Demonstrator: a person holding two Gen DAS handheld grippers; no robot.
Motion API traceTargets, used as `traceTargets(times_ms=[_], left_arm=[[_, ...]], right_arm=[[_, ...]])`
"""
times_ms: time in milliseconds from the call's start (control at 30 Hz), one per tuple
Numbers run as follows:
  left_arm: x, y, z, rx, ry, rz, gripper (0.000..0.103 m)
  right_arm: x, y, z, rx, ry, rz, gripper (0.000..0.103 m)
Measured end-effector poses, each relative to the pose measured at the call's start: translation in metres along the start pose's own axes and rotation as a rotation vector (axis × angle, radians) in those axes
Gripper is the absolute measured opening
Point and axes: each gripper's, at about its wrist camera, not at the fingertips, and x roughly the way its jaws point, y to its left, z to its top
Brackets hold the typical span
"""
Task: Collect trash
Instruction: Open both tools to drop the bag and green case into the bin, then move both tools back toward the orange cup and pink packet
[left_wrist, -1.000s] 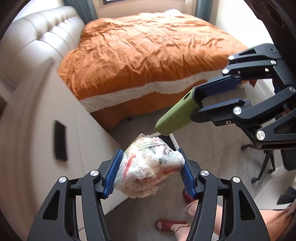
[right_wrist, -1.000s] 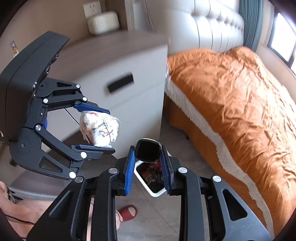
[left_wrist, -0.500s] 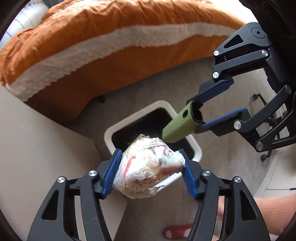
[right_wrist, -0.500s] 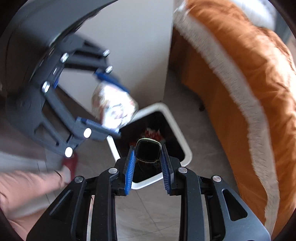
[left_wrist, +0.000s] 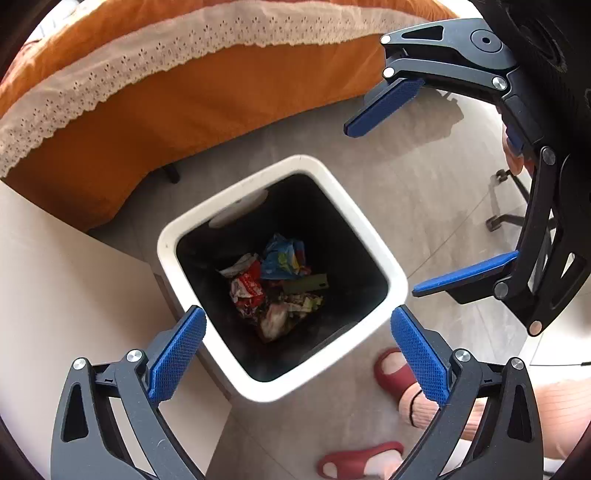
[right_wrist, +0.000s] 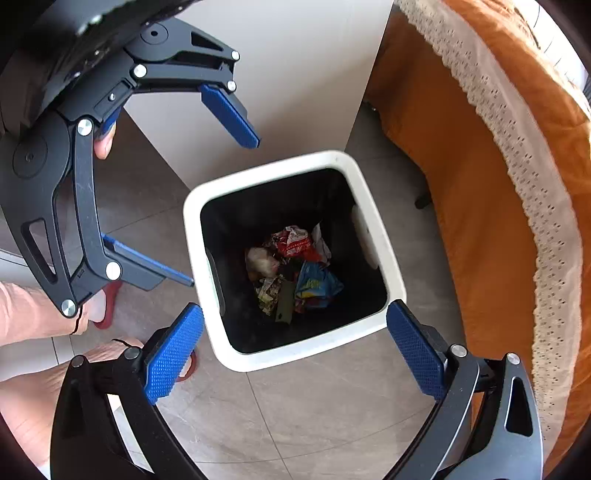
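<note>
A white square trash bin (left_wrist: 373, 243) with a black liner stands on the floor below both grippers; it also shows in the right wrist view (right_wrist: 384, 258). Crumpled wrappers lie at its bottom, among them a white plastic wad (left_wrist: 275, 319) (right_wrist: 260, 260) and a green tube (left_wrist: 306, 283) (right_wrist: 285, 304). My left gripper (left_wrist: 297, 354) is open and empty above the bin's near rim. My right gripper (right_wrist: 295, 352) is open and empty above the bin too. Each gripper shows in the other's view, the right one (left_wrist: 424, 188) and the left one (right_wrist: 221, 195), with jaws spread.
An orange bed cover with a white lace edge (left_wrist: 184, 40) (right_wrist: 517, 155) hangs beside the bin. A white bedside cabinet (left_wrist: 55, 295) (right_wrist: 295, 74) stands against its other side. The person's feet in red slippers (left_wrist: 391, 369) stand on the grey tiled floor (right_wrist: 314, 413).
Both grippers have opened. The plastic wad and the green tube have dropped from them into the bin. Both grippers have come closer over the bin.
</note>
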Motion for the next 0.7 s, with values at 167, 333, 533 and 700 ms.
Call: traceTargets(times_ms=[167,333,533,700], left_arm=[[-0.035,-0.006,0.014,0.02,-0.03,0.025,0.098],[-0.089,-0.011,0.03,0.021,-0.078,0.061,0.098],[-0.163,-0.024,0.047,-0.032,-0.143,0.119,0.098],[-0.224,-0.032,0.048,-0.124,-0.176,0.173,0.098]], right_arm=[[-0.04,-0.004,0.01,0.015,-0.019,-0.035,0.099],[-0.095,-0.006,0.024,0.056,-0.051,-0.072,0.099],[-0.163,-0.002,0.034,0.119,-0.109,-0.12,0.099],[-0.223,-0.001,0.037,0.24,-0.145,-0.136,0.099]])
